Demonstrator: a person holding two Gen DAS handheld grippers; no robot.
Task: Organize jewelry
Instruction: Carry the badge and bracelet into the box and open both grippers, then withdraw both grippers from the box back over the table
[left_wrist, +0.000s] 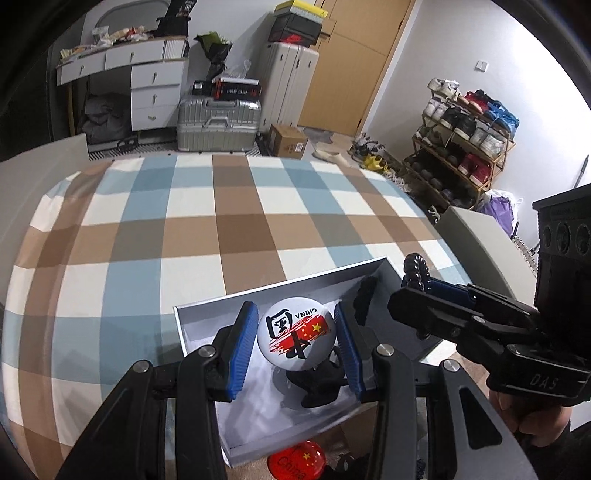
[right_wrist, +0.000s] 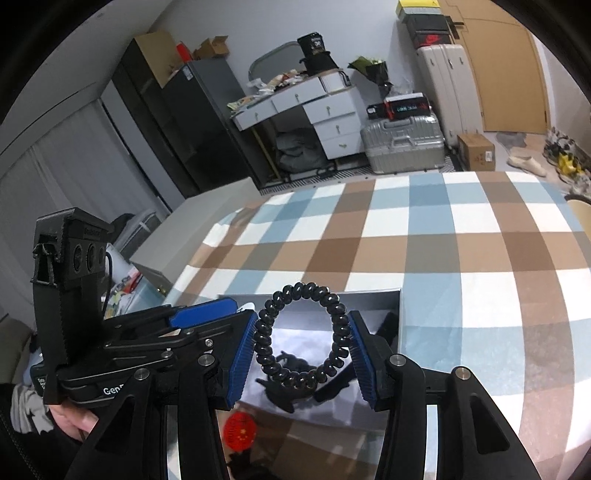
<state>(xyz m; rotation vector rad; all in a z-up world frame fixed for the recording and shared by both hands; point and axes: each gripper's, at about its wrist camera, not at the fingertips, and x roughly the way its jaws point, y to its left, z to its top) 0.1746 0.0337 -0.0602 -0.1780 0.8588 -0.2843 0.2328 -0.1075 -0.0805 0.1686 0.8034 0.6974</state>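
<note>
while the left gripper (left_wrist: 297, 341) pinches the light, rigid badge (left_wrist: 294, 336) by its slick rim over the grey tray (left_wrist: 207, 334), the right gripper (right_wrist: 301, 347) squeezes the springy coil hair tie (right_wrist: 303, 338) across its sides above it.

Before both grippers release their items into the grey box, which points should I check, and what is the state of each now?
1. Left gripper holds the white China badge between both pads: ok.
2. Right gripper holds the black spiral hair tie between both pads: ok.
3. Badge is above the open grey box: ok.
4. Hair tie is above the box interior: ok in the right wrist view.
5. Free floor under the badge: not ok, a black hair clip lies just below it.
6. Everything is gathered: not ok, a red China badge lies outside the box.
</note>
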